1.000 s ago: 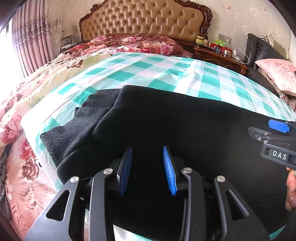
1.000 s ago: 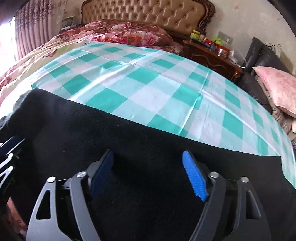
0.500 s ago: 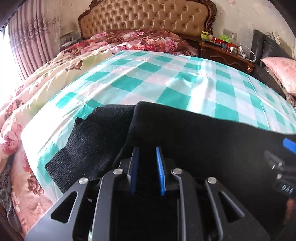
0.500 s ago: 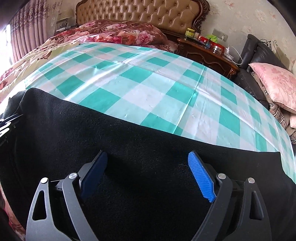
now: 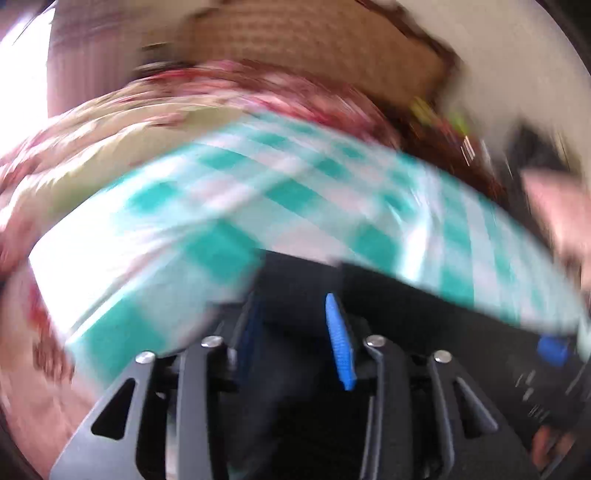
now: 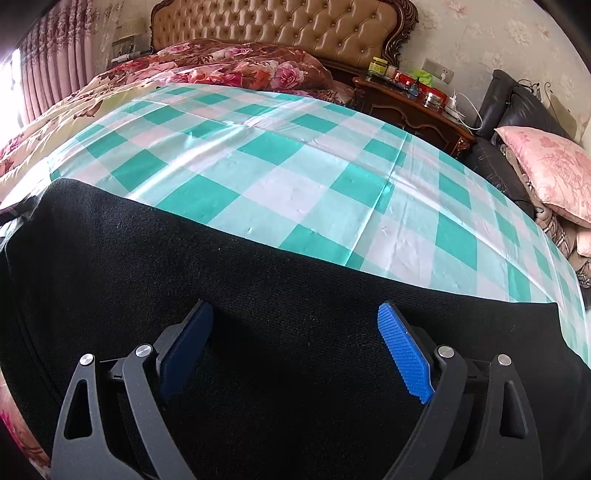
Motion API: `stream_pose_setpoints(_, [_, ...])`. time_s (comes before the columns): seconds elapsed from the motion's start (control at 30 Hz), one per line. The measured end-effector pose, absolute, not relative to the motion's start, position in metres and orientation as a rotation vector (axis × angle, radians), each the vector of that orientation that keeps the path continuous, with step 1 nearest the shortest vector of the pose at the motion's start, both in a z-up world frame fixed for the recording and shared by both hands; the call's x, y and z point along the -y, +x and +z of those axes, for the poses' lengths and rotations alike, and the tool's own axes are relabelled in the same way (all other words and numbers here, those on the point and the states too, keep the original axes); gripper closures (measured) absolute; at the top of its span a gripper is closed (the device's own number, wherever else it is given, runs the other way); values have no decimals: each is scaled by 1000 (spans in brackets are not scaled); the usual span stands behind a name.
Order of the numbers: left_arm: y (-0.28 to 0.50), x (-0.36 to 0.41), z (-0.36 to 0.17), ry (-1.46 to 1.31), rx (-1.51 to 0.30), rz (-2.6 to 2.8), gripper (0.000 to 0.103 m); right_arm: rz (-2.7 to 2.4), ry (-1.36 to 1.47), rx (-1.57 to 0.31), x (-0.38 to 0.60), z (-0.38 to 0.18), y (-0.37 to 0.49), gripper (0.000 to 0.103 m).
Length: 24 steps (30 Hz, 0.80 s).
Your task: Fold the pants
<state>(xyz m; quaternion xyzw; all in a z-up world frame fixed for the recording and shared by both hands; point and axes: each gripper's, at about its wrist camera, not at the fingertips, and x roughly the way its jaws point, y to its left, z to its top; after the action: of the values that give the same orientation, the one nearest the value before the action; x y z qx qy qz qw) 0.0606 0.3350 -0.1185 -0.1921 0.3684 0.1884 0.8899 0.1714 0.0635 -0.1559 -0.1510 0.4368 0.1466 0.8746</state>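
The black pants lie across the near edge of the green-and-white checked sheet. My right gripper is open, its blue pads spread wide just above the black cloth, holding nothing. The left wrist view is heavily blurred by motion. There my left gripper has its pads apart over the black pants near their left end; nothing shows clamped between them. The right gripper shows at the far right of that view.
A floral quilt and tufted headboard lie at the far end of the bed. A wooden nightstand with small items, a dark sofa and a pink pillow stand at the right.
My left gripper narrowed half a second ago, then opened wider and swung fast, blurring its view. My right gripper stayed open and drew back slightly over the pants.
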Motion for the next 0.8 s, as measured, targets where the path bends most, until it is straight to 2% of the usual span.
stream_pose_setpoints(0.13, [-17,-384,-122,-727,-626,429,62,305,-312,-913,-64,-156,171,15])
stream_pose_setpoints(0.23, [-53,-398,-136,-855,-592,384,63,308,-297,-921,-62,-156,172,15])
stream_pose_setpoints(0.47, [-56,-382,-161,-987,-597,170,74,311,-287,-925,-60,-156,173,14])
stream_pose_setpoints(0.6, [-43,-372,-180,-1085,-633,130,70,311,-283,-926,-60,-156,172,14])
stream_pose_setpoints(0.63, [-44,-373,-185,-1129,-637,143,64,311,-283,-926,-60,-156,172,14])
stream_pose_setpoints(0.8, [-47,-377,-194,-1221,-631,132,62,311,-282,-926,-60,-156,172,14])
